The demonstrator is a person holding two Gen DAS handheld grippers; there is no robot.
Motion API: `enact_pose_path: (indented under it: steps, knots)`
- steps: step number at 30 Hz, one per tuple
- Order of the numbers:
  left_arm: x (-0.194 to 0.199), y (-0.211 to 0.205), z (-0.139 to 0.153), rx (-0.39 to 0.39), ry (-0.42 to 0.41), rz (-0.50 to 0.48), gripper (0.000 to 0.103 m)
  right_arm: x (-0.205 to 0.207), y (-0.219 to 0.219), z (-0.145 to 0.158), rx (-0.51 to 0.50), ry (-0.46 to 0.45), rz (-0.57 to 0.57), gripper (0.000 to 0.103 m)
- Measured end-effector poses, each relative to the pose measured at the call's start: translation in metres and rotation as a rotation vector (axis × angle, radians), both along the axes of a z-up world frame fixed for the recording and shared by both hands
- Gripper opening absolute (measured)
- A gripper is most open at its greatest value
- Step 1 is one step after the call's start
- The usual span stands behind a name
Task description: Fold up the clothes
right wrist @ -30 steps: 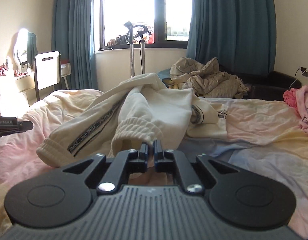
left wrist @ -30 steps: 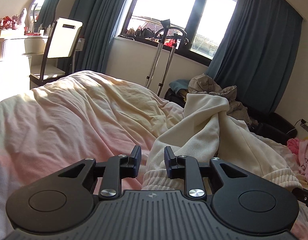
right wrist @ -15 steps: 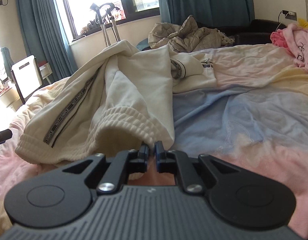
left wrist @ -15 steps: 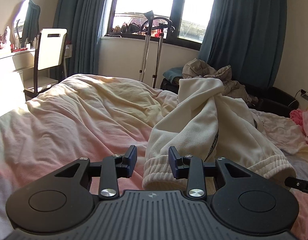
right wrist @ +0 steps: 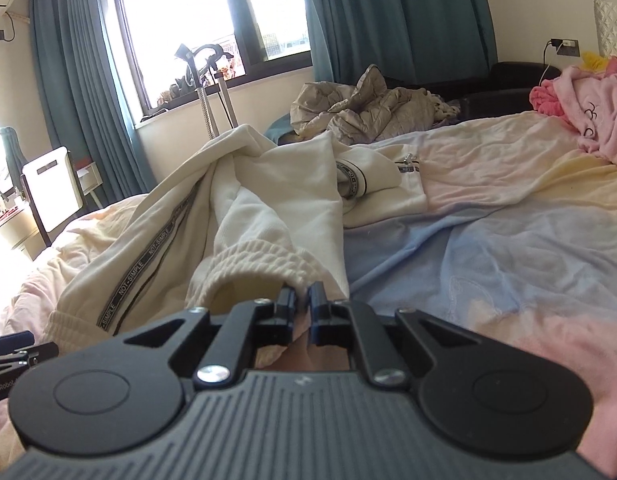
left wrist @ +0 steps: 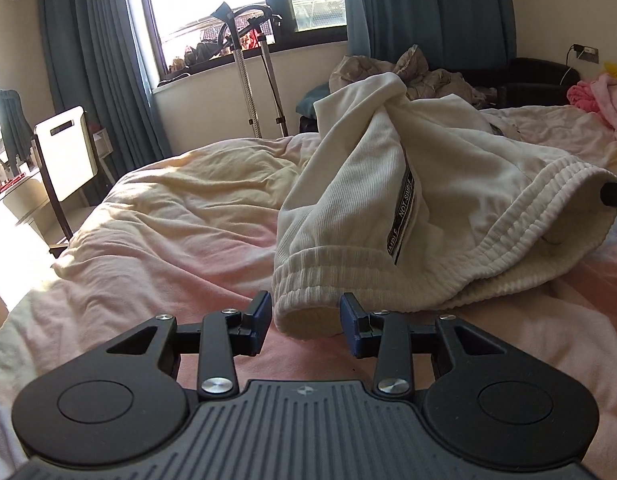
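Note:
A pair of cream sweatpants (left wrist: 428, 200) with a black "NOT SIMPLE" side stripe lies bunched on the bed; they also show in the right wrist view (right wrist: 268, 200). My left gripper (left wrist: 306, 318) is open, its jaws on either side of one ribbed ankle cuff (left wrist: 308, 300) without clamping it. My right gripper (right wrist: 301, 304) is shut on the other ribbed cuff (right wrist: 256, 260), which stands lifted a little off the bed. The waist end of the pants is hidden behind the raised folds.
The bed (right wrist: 508, 248) has a rumpled pink, yellow and blue cover. A pink garment (right wrist: 588, 104) lies at the far right. A grey quilt heap (right wrist: 364, 112) and a black sofa sit beyond. Crutches (left wrist: 248, 80), a white chair (left wrist: 64, 152) and a window stand at the far side.
The left gripper's jaws have opened wider and moved up to the ankle cuff, which now sits between them. The right gripper stays shut on its cuff and has pulled it closer.

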State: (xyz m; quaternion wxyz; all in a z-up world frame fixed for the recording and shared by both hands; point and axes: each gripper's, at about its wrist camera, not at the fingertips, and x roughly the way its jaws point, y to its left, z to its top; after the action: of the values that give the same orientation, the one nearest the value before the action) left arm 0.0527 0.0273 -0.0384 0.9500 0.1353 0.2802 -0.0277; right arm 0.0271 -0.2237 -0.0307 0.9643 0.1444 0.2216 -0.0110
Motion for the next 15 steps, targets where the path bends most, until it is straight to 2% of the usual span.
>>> enact_pose_path:
  steps: [7,15]
  knots:
    - [0.010,-0.007,-0.017,0.131,0.004,0.067,0.042,0.001,-0.001,-0.002,0.021,0.003,-0.011,0.009]
    - [0.035,-0.004,-0.023,0.114,-0.073,0.154,0.042,0.008,0.002,-0.010,0.017,0.023,-0.015,0.012]
